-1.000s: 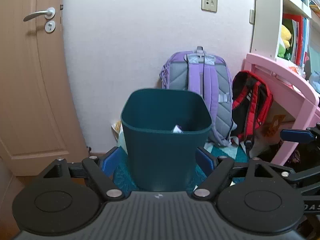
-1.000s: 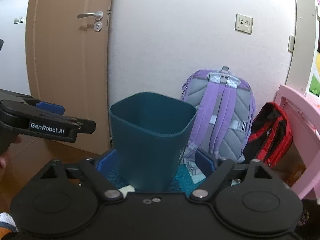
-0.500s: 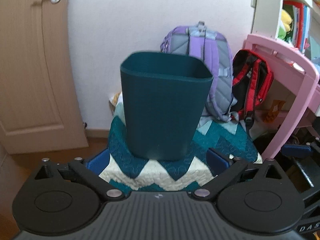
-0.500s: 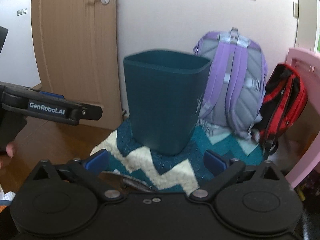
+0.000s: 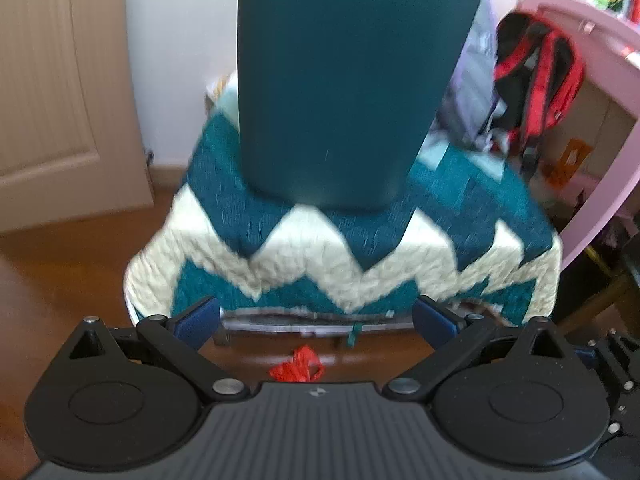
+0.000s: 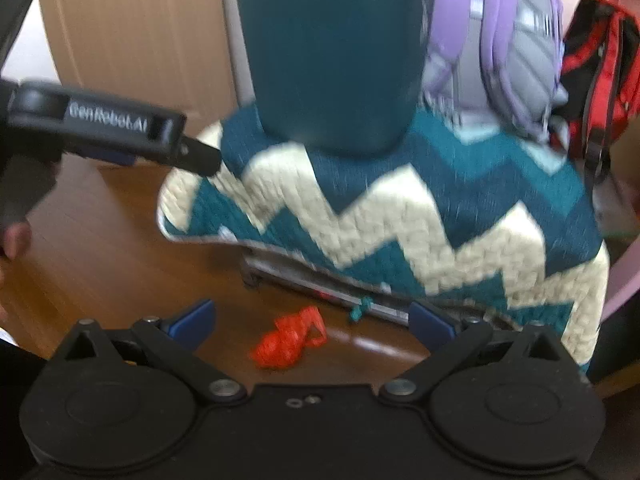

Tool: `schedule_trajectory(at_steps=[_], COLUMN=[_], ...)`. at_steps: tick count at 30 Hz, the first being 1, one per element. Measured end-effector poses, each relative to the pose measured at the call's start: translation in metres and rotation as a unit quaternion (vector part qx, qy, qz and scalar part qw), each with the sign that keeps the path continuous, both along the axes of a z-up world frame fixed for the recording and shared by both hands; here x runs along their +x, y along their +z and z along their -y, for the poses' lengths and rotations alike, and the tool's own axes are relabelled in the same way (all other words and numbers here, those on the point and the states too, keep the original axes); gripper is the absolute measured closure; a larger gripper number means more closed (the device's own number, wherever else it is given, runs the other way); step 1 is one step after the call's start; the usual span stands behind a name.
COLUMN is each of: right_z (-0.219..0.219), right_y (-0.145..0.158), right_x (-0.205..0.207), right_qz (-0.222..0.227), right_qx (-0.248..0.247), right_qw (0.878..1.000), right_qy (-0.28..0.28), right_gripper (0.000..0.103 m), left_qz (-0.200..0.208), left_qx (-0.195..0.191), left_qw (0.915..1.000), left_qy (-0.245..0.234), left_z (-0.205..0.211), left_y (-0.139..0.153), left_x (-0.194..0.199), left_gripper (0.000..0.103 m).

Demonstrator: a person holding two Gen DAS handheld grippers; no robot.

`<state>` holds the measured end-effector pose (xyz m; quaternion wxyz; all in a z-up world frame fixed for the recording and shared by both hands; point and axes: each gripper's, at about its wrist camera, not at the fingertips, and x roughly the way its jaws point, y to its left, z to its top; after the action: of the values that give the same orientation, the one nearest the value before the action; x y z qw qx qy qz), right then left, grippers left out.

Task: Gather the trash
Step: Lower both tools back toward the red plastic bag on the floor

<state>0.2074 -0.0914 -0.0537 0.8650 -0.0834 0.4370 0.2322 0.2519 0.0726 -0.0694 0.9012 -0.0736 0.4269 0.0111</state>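
A dark teal waste bin (image 5: pixel 344 80) (image 6: pixel 332 52) stands upright on a low stool draped with a teal and cream zigzag quilt (image 5: pixel 348 256) (image 6: pixel 400 216). On the wooden floor in front of the stool lies a crumpled red scrap of trash (image 5: pixel 297 366) (image 6: pixel 289 339). My left gripper (image 5: pixel 316 318) hangs open above that scrap, nothing between its blue pads. Over the same red scrap, my right gripper (image 6: pixel 312 320) is open too and holds nothing. In the right wrist view the left gripper's black side (image 6: pixel 108 128) shows at the left, held by a hand.
A purple backpack (image 6: pixel 500 40) and a red and black backpack (image 5: pixel 536 76) lean behind the stool. A pink desk frame (image 5: pixel 600 120) stands to the right, a wooden door (image 5: pixel 60 100) to the left. Brown wooden floor (image 6: pixel 100 264) spreads at the front left.
Both grippers have dropped from bin-rim height to near the floor and tilted down. Their jaws spread wider off the bin. The red scrap under the stool's front edge has come into view.
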Motion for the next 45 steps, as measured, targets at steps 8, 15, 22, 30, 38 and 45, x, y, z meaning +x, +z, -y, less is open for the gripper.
schedule_trajectory(at_steps=[8,15,22,30,38,45], right_z=[-0.008,-0.017,-0.024,-0.032,-0.034,-0.046], right_y=[-0.095,-0.167,-0.24,-0.307,-0.347,-0.379], right_x=[-0.003,-0.014,-0.014,-0.026,-0.044,-0.052], right_qz=[-0.051,-0.119,-0.217,-0.326,-0.382,-0.404], right_qx=[-0.045,-0.074,-0.093,-0.08,-0.084,-0.1], right_qw=[0.997,0.987,0.967,0.931,0.903,0.89], right_qy=[0.022,0.082,0.097,0.144,0.177,0.189], right_gripper=[0.003,0.007,0.015,0.017,0.025,0.027], left_qz=[-0.05,-0.105,-0.166,-0.226,-0.241,-0.254], left_qx=[0.001,0.018,0.011,-0.007,0.02,0.021], left_qw=[0.9984,0.9933,0.9838,0.9714,0.9702,0.967], left_qy=[0.027,0.044,0.067,0.074,-0.003,-0.016], left_z=[-0.001,0.008,0.002,-0.013,0.008,0.01], left_y=[-0.085,-0.163,-0.239,-0.319,-0.369,-0.401], left_x=[0.022,0.047,0.058,0.075,0.082,0.081], left_gripper=[0.0,0.0,0.0,0.0,0.0,0.001])
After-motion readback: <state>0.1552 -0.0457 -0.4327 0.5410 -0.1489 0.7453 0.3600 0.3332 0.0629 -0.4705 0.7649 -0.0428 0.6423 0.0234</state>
